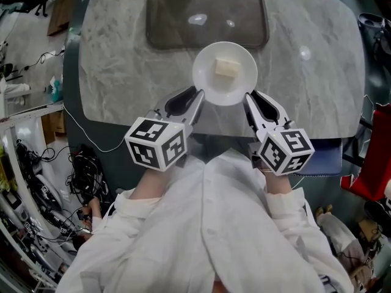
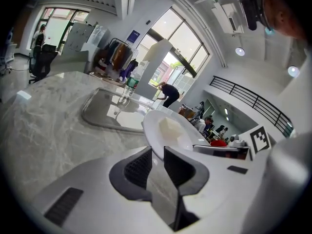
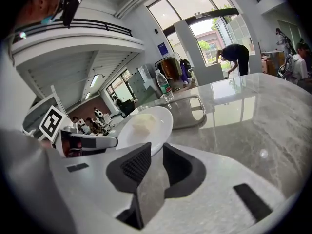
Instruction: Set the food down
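Sleeves (image 1: 201, 224) of our white coat filled the near bottom of the head view, w/ tangled cables (image 1: 85, 170) on the floor to our L. Just past the sleeves sat the two marker cubes: L cube (image 1: 156, 142), R cube (image 1: 284, 150). Ahead of them we had the L gripper (image 1: 194, 99) and R gripper (image 1: 250, 102) angled in toward each other, one on each side of a round white plate (image 1: 208, 89). In the L gripper view the jaws stood narrow, w/ the plate's near rim wedged btwn them. Same in the R gripper view: jaws close together, pinched on the rim from the opposite side. The food (image 1: 226, 68), a pale yellowish block, sat approx at the plate's centre, apart from the rim. We held the plate over the grey marbled table (image 1: 116, 72), near its front edge; we couldn't tell whether its base touched the top. Just beyond the plate lay a dark rectangular tray (image 1: 177, 17) w/ rounded corners, its near edge overlapped by the plate's far rim in the head view. Farther off, the R gripper view showed a bottle (image 3: 163, 84) past the tray and a person (image 3: 236, 52) bent over by the big windows.
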`<state>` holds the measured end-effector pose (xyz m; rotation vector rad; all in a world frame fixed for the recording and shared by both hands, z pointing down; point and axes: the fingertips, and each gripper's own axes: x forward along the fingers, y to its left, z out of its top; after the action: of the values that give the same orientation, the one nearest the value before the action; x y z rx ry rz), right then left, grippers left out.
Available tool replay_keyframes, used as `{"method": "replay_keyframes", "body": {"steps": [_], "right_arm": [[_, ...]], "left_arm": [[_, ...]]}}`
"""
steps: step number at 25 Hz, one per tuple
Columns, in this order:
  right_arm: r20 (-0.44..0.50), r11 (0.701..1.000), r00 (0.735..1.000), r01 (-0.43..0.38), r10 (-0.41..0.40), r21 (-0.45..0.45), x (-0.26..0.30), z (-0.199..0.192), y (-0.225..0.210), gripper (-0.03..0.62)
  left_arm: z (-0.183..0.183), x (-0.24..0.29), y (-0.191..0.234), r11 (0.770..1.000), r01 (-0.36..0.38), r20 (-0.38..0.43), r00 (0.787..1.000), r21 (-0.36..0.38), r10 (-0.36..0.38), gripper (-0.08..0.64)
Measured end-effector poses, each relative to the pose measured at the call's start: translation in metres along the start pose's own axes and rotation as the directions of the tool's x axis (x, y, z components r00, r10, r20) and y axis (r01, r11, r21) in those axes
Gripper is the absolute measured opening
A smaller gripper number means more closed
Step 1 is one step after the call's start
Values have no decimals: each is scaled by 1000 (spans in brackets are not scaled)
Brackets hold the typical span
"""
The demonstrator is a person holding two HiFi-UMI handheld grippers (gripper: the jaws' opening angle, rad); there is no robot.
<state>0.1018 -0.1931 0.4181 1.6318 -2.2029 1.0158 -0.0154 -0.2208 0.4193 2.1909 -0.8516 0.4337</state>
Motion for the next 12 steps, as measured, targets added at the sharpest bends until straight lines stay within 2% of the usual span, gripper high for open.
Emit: {"method": "replay_keyframes", "body": {"steps": [12], "right_arm": [[-21,998,998,-55,54,-31,58,67,-27,66]], "left_arm": [[64,46,28,998,-34,37,999,-52,36,83]]}}
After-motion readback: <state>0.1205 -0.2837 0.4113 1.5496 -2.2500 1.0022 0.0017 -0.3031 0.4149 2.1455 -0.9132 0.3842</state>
